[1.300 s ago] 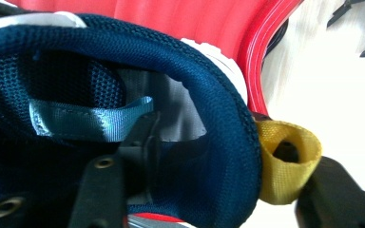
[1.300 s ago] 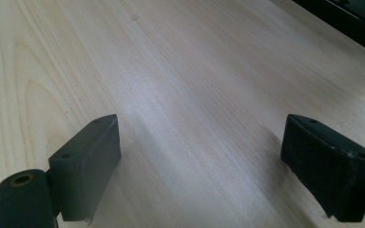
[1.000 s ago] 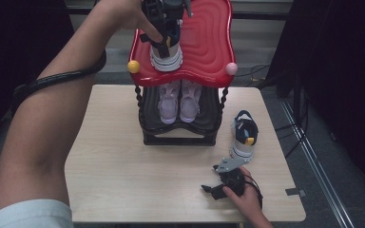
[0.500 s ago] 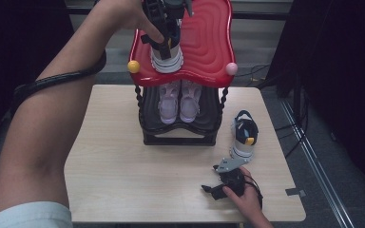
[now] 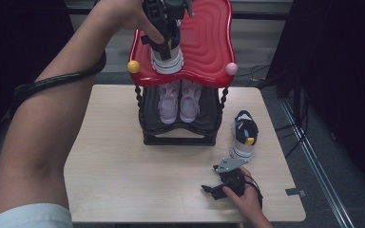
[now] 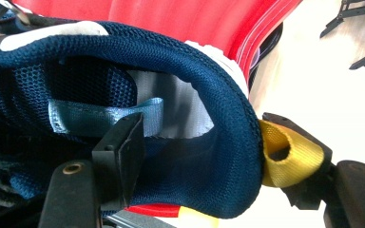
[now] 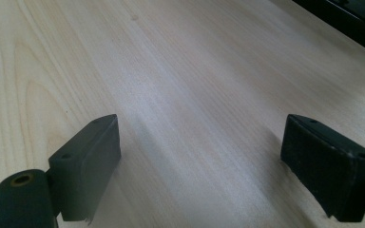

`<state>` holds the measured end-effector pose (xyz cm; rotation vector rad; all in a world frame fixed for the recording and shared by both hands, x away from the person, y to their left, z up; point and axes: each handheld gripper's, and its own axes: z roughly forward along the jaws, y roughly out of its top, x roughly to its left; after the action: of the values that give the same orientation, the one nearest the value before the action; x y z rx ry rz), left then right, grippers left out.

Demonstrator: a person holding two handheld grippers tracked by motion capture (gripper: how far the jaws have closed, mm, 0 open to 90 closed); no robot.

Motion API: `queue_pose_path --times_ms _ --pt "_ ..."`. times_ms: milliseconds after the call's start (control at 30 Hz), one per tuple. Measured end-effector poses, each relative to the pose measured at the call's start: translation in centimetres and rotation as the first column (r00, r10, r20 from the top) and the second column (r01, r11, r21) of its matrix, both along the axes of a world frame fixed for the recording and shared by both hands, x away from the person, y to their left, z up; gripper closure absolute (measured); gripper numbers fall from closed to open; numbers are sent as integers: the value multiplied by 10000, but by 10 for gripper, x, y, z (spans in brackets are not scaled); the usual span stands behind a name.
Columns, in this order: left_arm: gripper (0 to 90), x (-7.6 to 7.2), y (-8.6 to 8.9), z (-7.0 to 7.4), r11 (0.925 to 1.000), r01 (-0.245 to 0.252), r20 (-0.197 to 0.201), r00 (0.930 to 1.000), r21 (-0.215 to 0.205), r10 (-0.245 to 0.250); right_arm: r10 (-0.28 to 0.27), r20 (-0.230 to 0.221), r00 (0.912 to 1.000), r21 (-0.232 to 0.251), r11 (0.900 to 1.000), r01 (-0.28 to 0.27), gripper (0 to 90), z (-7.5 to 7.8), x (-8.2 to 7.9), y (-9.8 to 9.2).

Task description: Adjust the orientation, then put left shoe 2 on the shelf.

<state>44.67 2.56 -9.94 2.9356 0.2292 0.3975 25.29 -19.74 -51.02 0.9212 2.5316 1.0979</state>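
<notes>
A navy mesh shoe with a white sole stands on the red top shelf of a small rack. My left gripper reaches down onto its heel. In the left gripper view one jaw is inside the shoe and the other is outside by the yellow heel loop. The jaws of the left gripper have just been opening, and the inner pad stands off the heel wall between them. The matching shoe lies on the table at the right. My right gripper rests open on the table, holding nothing.
A pair of pink shoes sits on the rack's black lower shelf. Yellow and pink knobs mark the red shelf's front corners. The light wooden table has bare room at the left and front.
</notes>
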Motion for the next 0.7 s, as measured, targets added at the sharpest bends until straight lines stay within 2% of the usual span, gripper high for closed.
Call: queue_pose_path --times_ms 267,300,400,700 --pt "298 -3 2 2 9997 -150 42 9999 -187 151 11 15 10000 -1 10000 -11 125 0 0 0" --pt "290 -4 3 3 9995 -225 -74 9997 -228 224 9 13 10000 -4 10000 -9 125 0 0 0" --pt "270 -6 4 5 9986 -348 -96 9994 -409 344 13 10 10000 2 10000 -13 125 0 0 0" --pt "257 -9 6 7 9966 -604 -367 9976 -561 584 11 11 10000 1 10000 -11 125 0 0 0"
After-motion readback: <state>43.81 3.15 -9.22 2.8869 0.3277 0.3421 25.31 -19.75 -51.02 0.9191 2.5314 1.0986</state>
